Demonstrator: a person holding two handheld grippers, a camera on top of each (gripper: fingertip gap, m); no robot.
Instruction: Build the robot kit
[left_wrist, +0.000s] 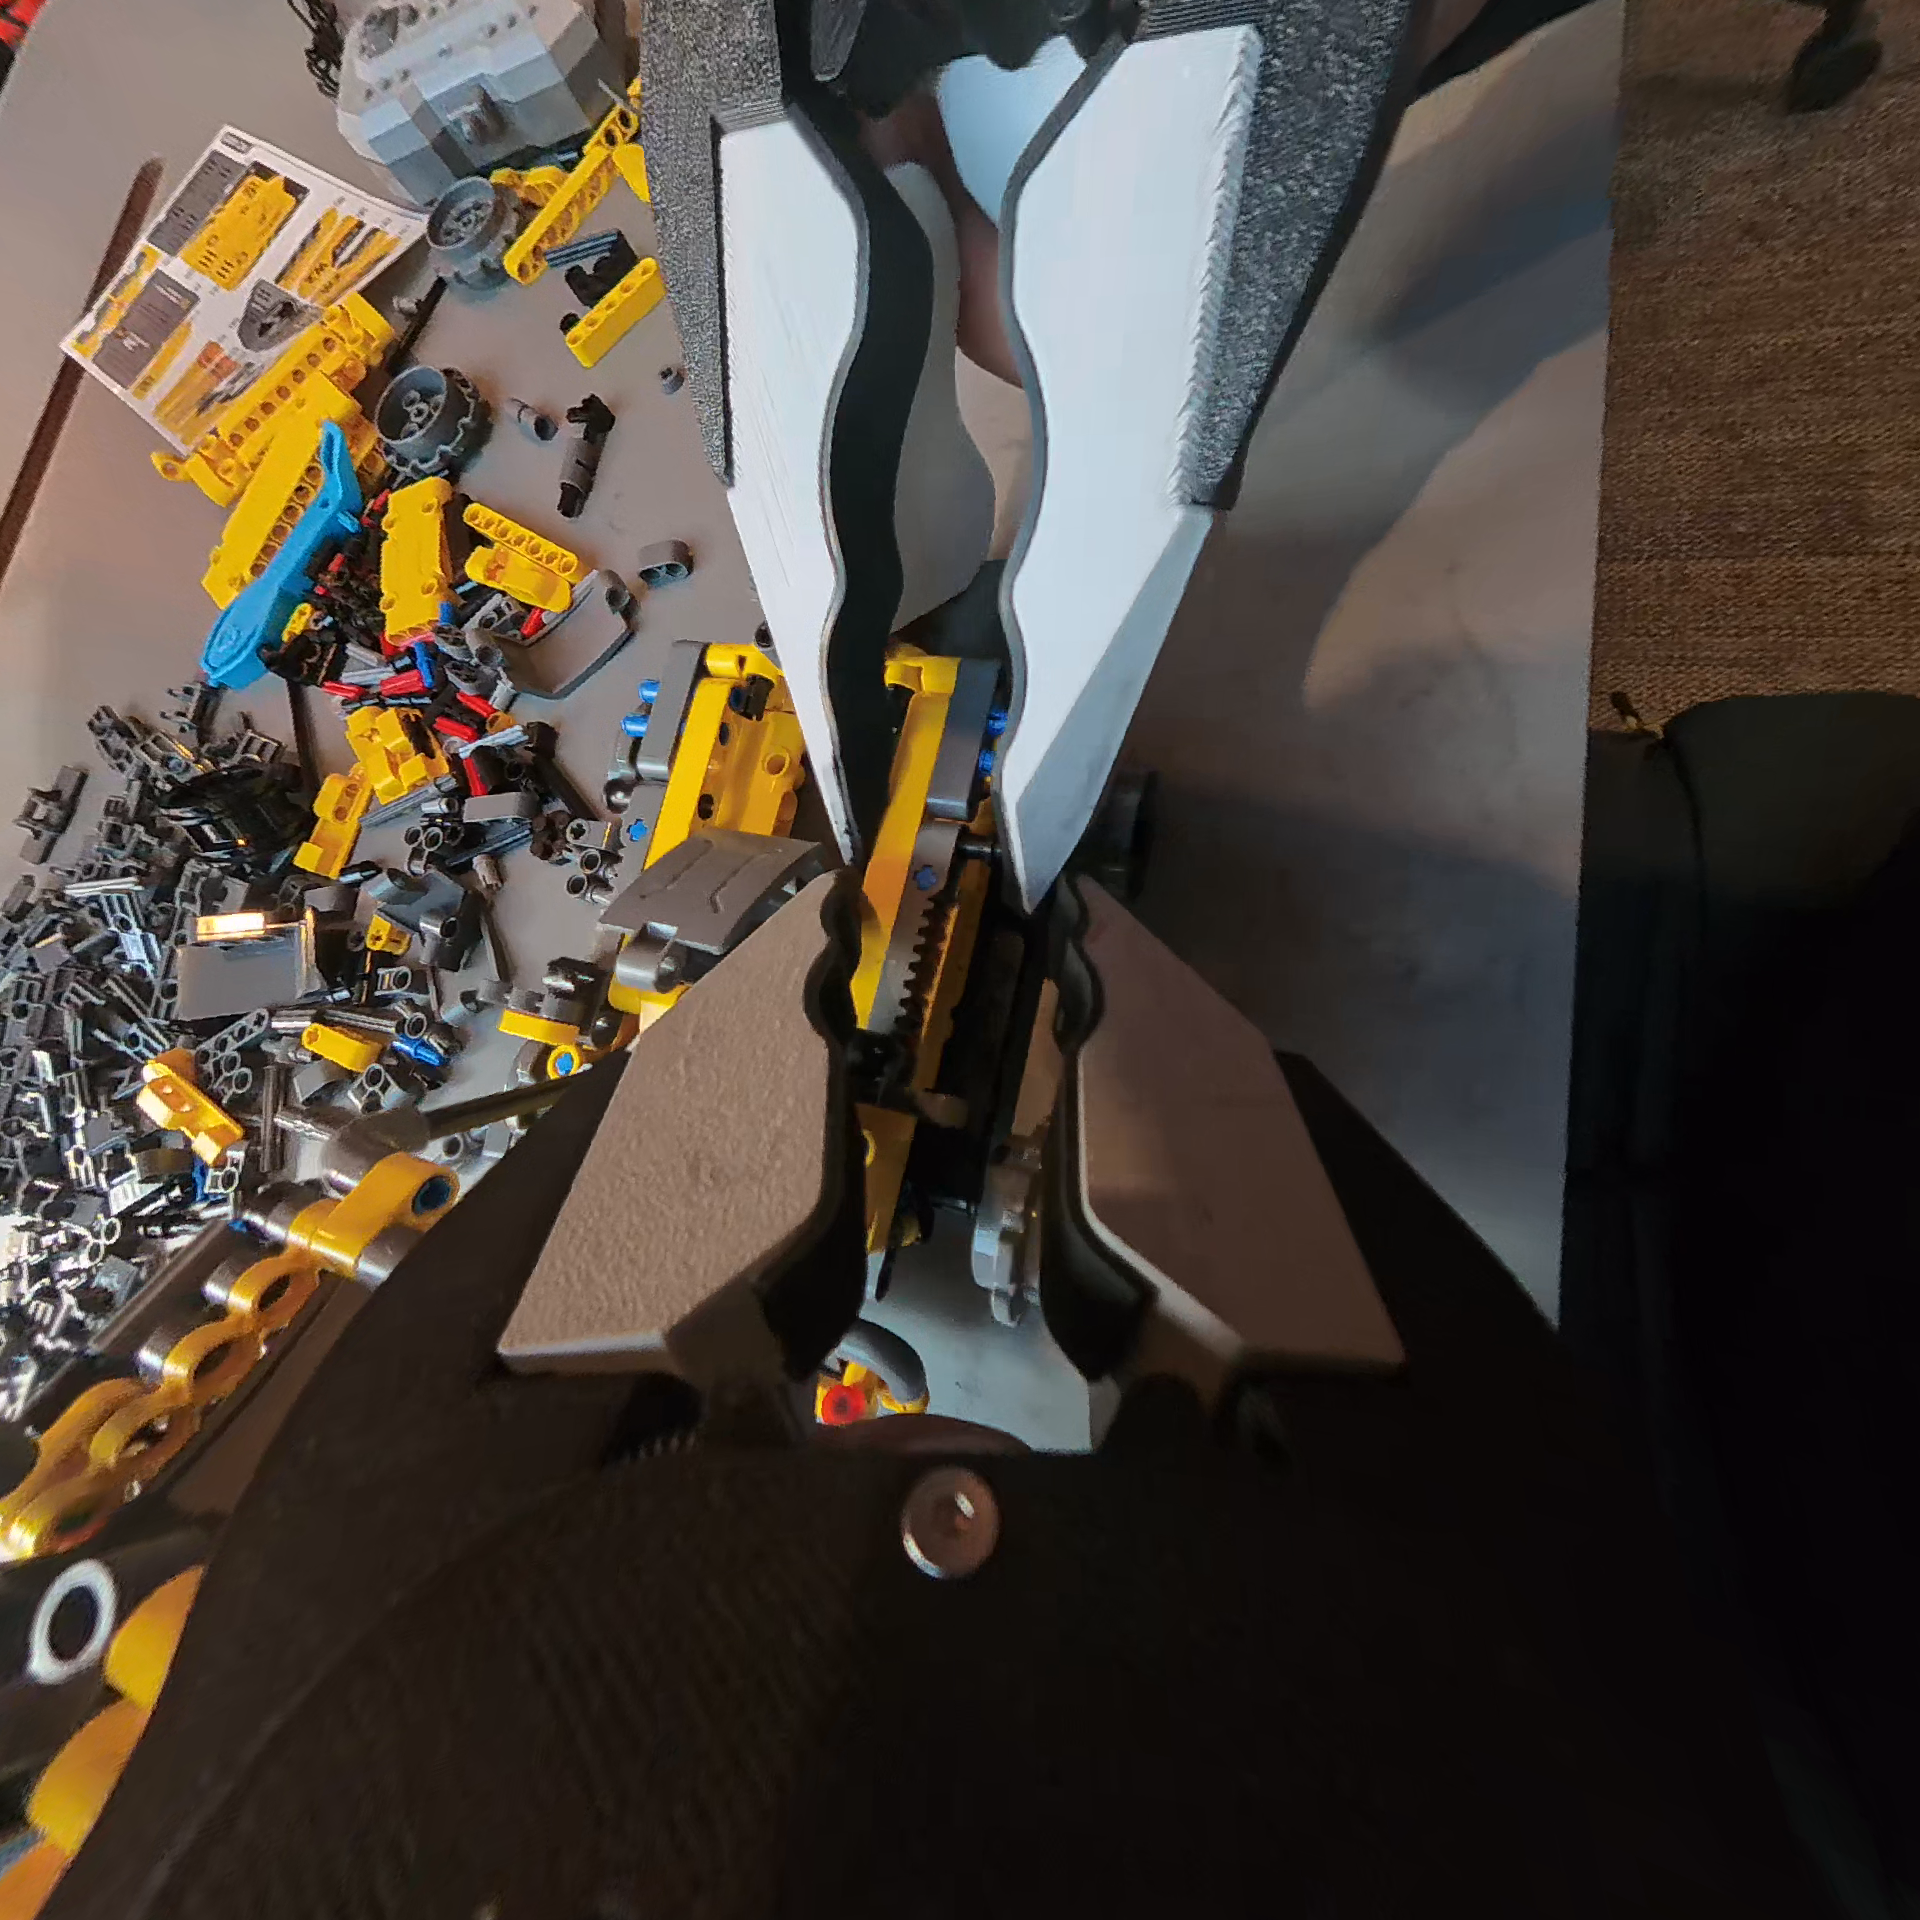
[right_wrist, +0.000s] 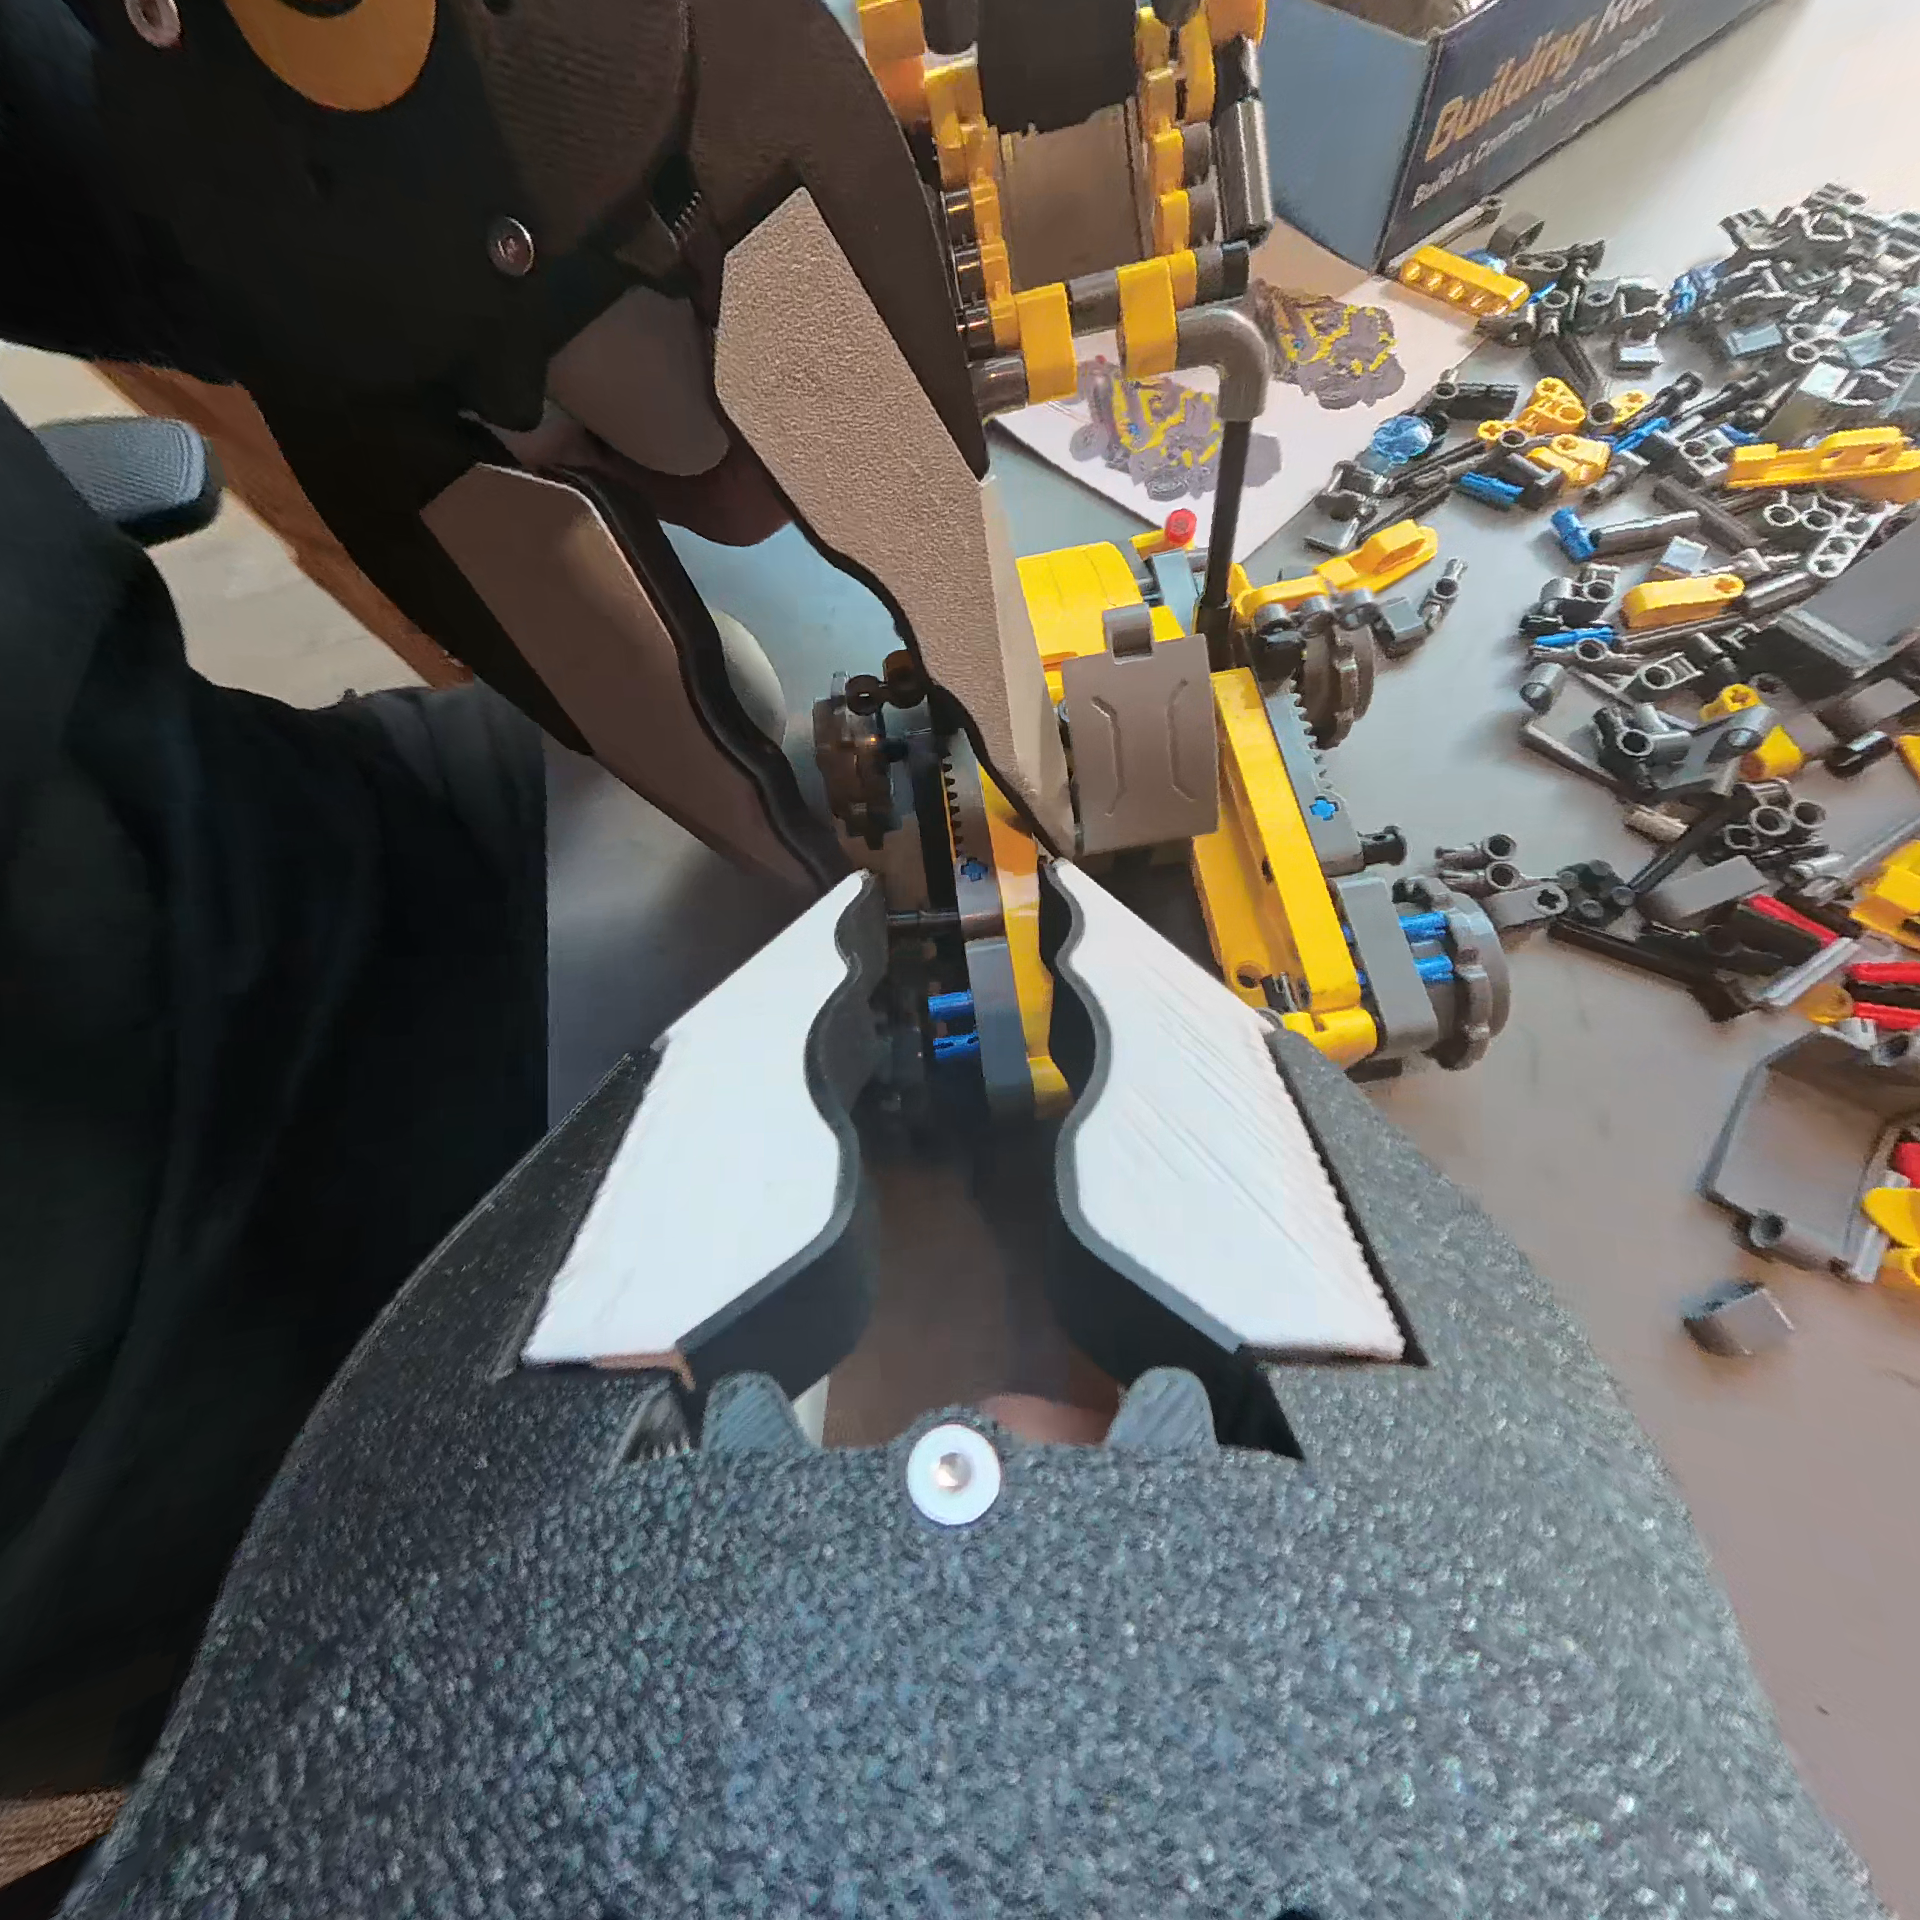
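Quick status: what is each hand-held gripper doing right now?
Left hand-held gripper: closed on the yellow and grey plastic brick model.
Right hand-held gripper: closed on the same model, at its opposite end.

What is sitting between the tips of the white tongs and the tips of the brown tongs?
Both views show the yellow and grey brick model: the right tongs and left tongs both clamp its toothed side beam, tip to tip.

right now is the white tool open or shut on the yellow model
Shut on it. In the right wrist view both white fingers press the sides of the yellow model, with no gap showing; the brown tool grips it too.
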